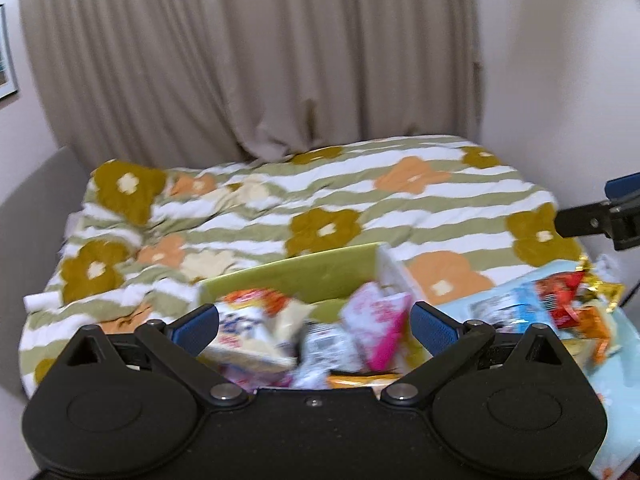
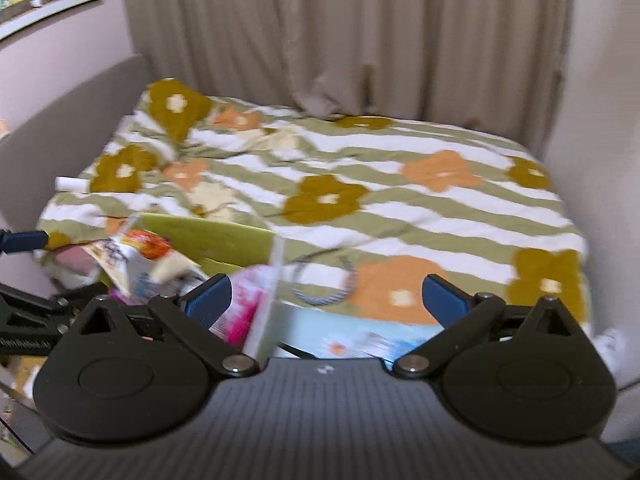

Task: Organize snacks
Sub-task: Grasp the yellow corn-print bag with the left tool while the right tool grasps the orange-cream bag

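A green-lined box (image 1: 320, 276) sits on the flowered bedspread, holding a white-and-orange snack bag (image 1: 248, 320), a pink packet (image 1: 380, 320) and other wrappers. My left gripper (image 1: 316, 320) hovers over the box with its jaws wide apart; the packets lie below them, untouched. More snacks (image 1: 568, 308) are piled on a light-blue mat (image 1: 620, 344) to the right. My right gripper (image 2: 328, 300) hangs open and empty over the box's white side wall (image 2: 268, 300) and the mat (image 2: 352, 332). In that view the box (image 2: 208, 236) and the pink packet (image 2: 244, 308) are at the left.
The bedspread (image 1: 360, 208) reaches back to beige curtains (image 1: 260, 60), with walls on both sides. A striped ring-shaped band (image 2: 320, 284) lies on the cover just beyond the mat. The other gripper's finger shows at each view's edge (image 1: 616, 208) (image 2: 24, 240).
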A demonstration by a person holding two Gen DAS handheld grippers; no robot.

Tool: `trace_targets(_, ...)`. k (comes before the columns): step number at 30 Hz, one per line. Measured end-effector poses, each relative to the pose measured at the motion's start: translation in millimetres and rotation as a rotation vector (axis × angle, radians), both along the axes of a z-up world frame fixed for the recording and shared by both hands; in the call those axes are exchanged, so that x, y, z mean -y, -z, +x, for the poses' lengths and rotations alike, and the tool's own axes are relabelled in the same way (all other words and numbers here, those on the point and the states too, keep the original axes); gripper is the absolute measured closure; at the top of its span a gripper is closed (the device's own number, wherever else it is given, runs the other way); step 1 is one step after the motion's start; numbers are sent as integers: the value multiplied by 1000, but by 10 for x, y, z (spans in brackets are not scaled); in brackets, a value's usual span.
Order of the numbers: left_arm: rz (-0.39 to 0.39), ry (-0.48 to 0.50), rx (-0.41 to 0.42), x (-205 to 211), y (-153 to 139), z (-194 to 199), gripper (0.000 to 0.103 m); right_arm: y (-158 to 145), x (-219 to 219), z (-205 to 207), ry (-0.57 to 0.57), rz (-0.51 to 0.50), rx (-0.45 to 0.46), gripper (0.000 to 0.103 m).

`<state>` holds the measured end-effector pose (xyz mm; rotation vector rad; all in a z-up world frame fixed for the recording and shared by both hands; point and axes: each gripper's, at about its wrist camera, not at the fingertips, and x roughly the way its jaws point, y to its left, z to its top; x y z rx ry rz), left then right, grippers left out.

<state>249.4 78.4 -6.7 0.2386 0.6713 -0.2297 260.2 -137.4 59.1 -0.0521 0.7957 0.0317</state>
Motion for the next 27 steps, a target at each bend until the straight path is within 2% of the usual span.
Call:
trace_targets(6, -14, 127, 13, 552, 49, -180, 0, 0, 571, -381, 97, -40, -7, 0)
trace_targets(12, -31, 258, -20, 1223, 240, -308, 0, 216, 1183, -577, 157, -26, -49, 0)
trace_targets(21, 33, 396, -132, 2106, 989, -374, 0, 897, 1914, -677, 205, 105, -190, 0)
trace_targets(27, 136, 478, -172, 2480, 1585, -407, 1, 1356, 2107, -636, 198, 120, -234, 0)
